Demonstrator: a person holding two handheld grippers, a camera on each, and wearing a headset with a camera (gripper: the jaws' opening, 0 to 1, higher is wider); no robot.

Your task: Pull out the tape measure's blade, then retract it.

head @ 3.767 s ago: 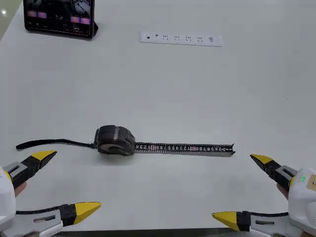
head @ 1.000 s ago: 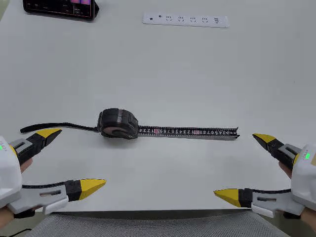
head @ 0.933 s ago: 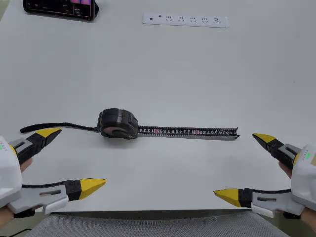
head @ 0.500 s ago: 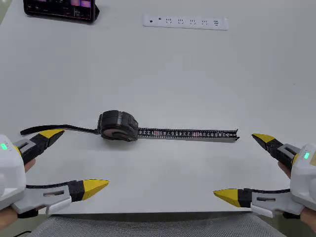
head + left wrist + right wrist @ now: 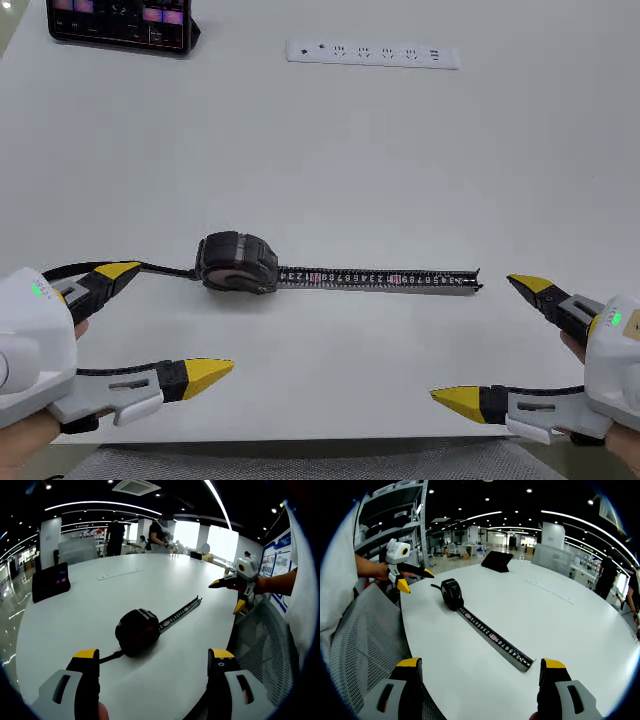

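My left gripper has edged slightly toward the tape measure, which lies on the white table with its blade still drawn out. Both it and my right gripper gape wide, holding nothing; I judge retraction comes next.

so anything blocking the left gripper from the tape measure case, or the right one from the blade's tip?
Nothing visible. Bare table lies between the open left gripper and the case, and between the open right gripper and the blade tip. The case's own strap trails toward the left gripper.
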